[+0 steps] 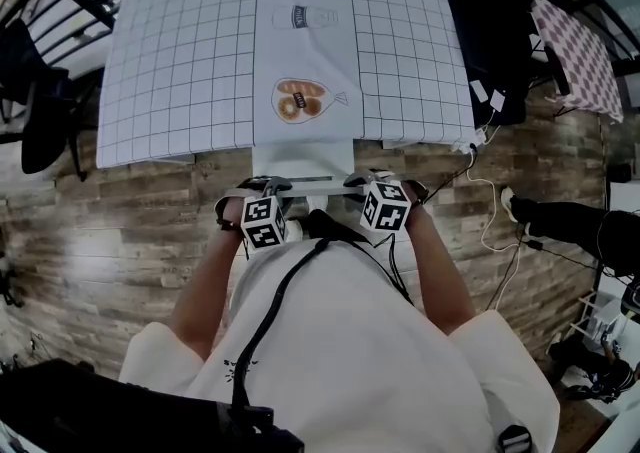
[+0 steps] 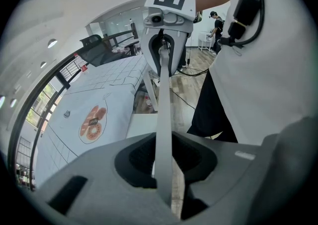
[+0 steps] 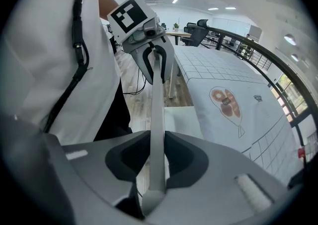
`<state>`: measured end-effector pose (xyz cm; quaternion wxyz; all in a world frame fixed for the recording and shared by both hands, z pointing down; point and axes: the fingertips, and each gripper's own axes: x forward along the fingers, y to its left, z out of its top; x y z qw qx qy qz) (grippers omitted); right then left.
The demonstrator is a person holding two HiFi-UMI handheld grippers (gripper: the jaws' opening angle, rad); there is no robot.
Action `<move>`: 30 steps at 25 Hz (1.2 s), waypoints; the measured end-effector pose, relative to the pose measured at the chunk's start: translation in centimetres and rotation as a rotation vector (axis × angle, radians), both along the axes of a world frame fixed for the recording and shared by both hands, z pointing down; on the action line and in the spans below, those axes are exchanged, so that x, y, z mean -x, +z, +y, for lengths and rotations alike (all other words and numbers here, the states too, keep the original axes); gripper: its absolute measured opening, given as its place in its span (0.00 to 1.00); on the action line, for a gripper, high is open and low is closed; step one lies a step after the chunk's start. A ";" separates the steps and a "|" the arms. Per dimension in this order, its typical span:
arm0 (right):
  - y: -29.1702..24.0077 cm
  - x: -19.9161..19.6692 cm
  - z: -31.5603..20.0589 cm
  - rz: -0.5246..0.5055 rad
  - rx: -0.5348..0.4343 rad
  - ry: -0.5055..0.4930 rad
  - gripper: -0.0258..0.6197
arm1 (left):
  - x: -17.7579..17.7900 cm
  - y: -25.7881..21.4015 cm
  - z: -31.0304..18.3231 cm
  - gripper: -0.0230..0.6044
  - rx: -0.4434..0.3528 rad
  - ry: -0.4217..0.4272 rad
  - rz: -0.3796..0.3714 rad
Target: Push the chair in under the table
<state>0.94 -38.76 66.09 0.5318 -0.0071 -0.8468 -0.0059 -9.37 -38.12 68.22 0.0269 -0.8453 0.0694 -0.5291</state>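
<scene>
Left gripper (image 1: 264, 185) and right gripper (image 1: 374, 181) clamp chair backrest (image 1: 315, 179).

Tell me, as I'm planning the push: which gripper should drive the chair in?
Neither alone: left gripper and right gripper both clamp the chair's top rail, evenly spaced before the table. Push with both.

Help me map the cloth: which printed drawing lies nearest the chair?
The orange bread drawing, right beyond the chair; the dark bottle drawing lies farther away.

Table (image 1: 420, 131), gridded cloth (image 1: 190, 61), plank floor (image 1: 130, 231)
</scene>
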 end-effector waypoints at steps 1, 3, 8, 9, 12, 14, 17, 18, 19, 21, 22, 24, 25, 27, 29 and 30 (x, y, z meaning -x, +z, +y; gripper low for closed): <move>0.0 -0.1 -0.3 -0.002 0.000 -0.002 0.18 | -0.1 0.0 -0.3 0.18 0.001 -0.001 -0.001; 0.0 -0.2 -1.0 -0.005 0.000 -0.007 0.18 | -0.2 0.0 -1.0 0.18 0.003 -0.003 -0.002; 0.1 -0.4 -3.0 -0.015 0.004 -0.023 0.18 | -0.4 0.2 -2.9 0.18 0.000 -0.008 -0.002; 0.1 -0.5 -3.3 -0.017 0.005 -0.026 0.18 | -0.5 0.2 -3.2 0.18 0.000 -0.007 -0.001; 0.1 -0.7 -4.5 -0.022 0.002 -0.039 0.18 | -0.8 0.1 -4.3 0.18 0.003 -0.013 0.001; 0.0 -0.8 -5.2 -0.026 0.003 -0.047 0.18 | -0.9 0.1 -5.0 0.18 0.006 -0.022 0.002; 0.0 -1.0 -5.9 -0.028 0.003 -0.057 0.18 | -1.1 0.1 -5.7 0.18 0.011 -0.025 0.001; 0.0 -1.1 -6.2 -0.029 -0.001 -0.060 0.18 | -1.2 0.2 -6.0 0.18 0.010 -0.026 0.001; 0.0 -1.2 -6.6 -0.030 -0.004 -0.063 0.18 | -1.3 0.2 -6.4 0.18 0.008 -0.028 0.001; 0.0 -1.2 -7.3 -0.031 -0.011 -0.066 0.17 | -1.3 0.2 -7.1 0.18 0.002 -0.034 0.001; 0.0 -1.2 -7.6 -0.030 -0.014 -0.066 0.17 | -1.3 0.1 -7.3 0.18 0.003 -0.036 0.001; 0.0 -1.3 -7.9 -0.029 -0.016 -0.064 0.17 | -1.4 0.1 -7.6 0.18 0.009 -0.036 0.002; 0.0 -1.3 -8.1 -0.029 -0.017 -0.063 0.17 | -1.4 0.1 -7.8 0.18 0.009 -0.034 0.002; 0.0 -1.2 -8.6 -0.033 -0.023 -0.059 0.17 | -1.4 0.1 -8.3 0.18 0.004 -0.029 0.002; 0.0 -1.0 -9.1 -0.037 -0.030 -0.053 0.17 | -1.1 0.2 -8.8 0.18 0.003 -0.026 0.000; 0.0 -0.8 -9.3 -0.037 -0.033 -0.050 0.17 | -1.0 0.2 -8.9 0.18 0.005 -0.026 -0.001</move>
